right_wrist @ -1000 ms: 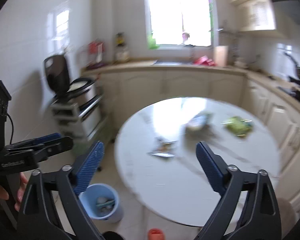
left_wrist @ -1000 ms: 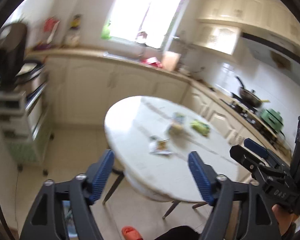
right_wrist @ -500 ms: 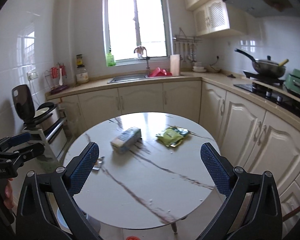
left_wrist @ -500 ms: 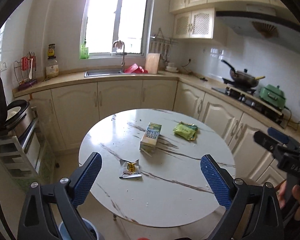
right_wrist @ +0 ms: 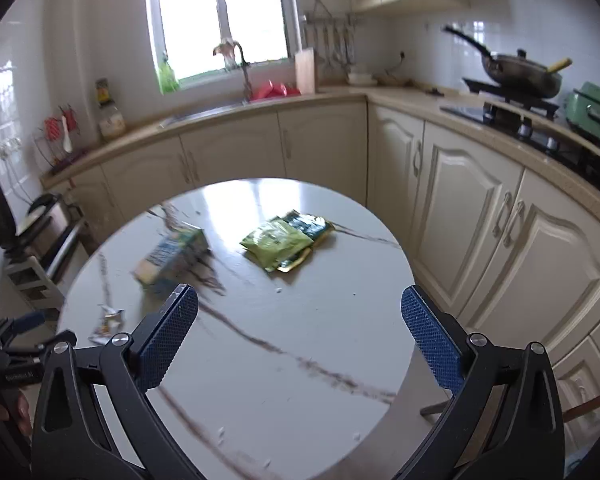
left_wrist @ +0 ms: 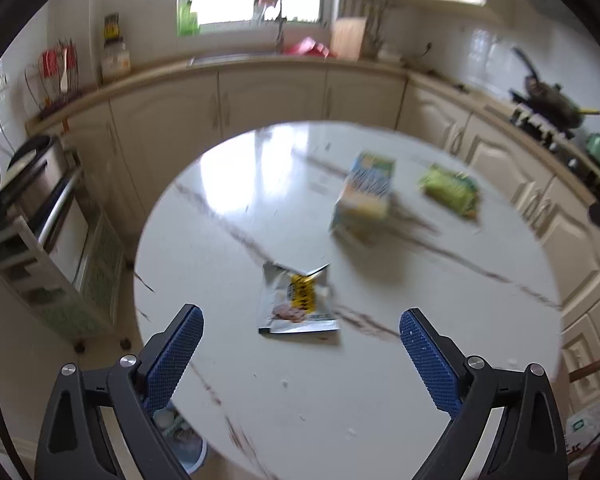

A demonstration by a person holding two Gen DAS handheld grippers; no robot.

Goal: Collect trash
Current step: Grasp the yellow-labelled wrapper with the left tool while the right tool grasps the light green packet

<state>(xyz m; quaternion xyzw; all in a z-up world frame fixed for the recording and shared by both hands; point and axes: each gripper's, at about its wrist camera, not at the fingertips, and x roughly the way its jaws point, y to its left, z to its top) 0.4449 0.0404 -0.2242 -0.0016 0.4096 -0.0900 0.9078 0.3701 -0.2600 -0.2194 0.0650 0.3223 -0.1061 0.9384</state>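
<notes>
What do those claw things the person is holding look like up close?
Each hand-held gripper, left and right, has two black plastic arms with triangular cut-outs and silver bolts at the joints. The fingers carry flat blue pads with a fine diamond-grid texture. In the right view, the left one's black body shows small pale lettering, too small to read.

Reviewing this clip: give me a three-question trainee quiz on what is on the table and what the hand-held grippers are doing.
1. True or false: the left hand-held gripper is shut on the silver wrapper.
2. Multiple choice: which piece lies nearest the left hand-held gripper? A) green packet B) carton C) silver wrapper
3. Fill in: the right hand-held gripper is ____ and holds nothing.

Key
1. False: its jaws stand wide apart, with the wrapper flat on the round table ahead of them.
2. C
3. open
</notes>
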